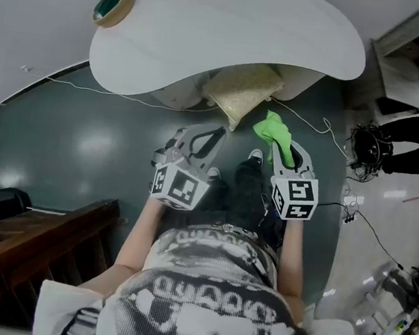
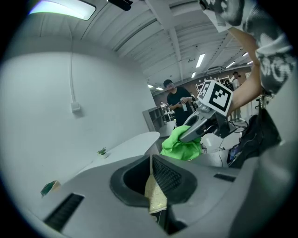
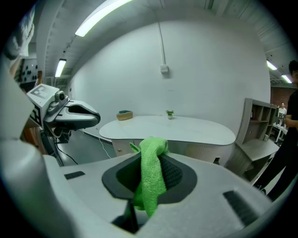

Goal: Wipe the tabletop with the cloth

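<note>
Green cloth (image 3: 150, 174), lengthwise in right claw (image 3: 152, 160)

On table (image 1: 232, 38): bowl (image 1: 113, 5) left, plant (image 3: 170, 113) far edge

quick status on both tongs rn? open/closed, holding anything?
Left tongs: closed on a beige cloth.
Right tongs: closed on a green cloth.
</note>
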A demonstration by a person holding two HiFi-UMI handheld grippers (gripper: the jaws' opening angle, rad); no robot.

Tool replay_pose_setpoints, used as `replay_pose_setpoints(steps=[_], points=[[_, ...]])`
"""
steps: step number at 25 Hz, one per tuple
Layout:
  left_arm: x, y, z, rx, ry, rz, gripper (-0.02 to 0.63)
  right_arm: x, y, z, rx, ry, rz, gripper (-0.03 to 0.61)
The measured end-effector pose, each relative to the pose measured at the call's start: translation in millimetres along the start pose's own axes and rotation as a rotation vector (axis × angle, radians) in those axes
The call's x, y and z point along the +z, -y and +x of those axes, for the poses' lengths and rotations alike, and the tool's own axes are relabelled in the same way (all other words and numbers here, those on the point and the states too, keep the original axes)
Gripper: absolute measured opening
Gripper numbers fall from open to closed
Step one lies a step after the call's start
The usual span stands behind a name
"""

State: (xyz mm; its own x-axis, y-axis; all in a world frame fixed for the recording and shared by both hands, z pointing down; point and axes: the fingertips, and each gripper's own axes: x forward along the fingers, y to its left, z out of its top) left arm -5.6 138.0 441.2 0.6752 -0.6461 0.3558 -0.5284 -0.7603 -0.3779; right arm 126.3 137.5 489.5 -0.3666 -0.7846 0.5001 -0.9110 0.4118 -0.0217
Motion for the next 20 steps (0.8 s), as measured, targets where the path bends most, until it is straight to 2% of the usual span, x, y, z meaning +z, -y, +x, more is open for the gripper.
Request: replay_pose_setpoints(steps=[12,20], points=[[-3,26,-25,-0.002,0.029,-0.021,0.017,-6,-32,-23,0.017,0.031,-0.008,0.061],[-7,24,-42,0.019,0.032,-0.03,0.016,-6,-46,-25,0.02,0.03,-0.026,0.063]])
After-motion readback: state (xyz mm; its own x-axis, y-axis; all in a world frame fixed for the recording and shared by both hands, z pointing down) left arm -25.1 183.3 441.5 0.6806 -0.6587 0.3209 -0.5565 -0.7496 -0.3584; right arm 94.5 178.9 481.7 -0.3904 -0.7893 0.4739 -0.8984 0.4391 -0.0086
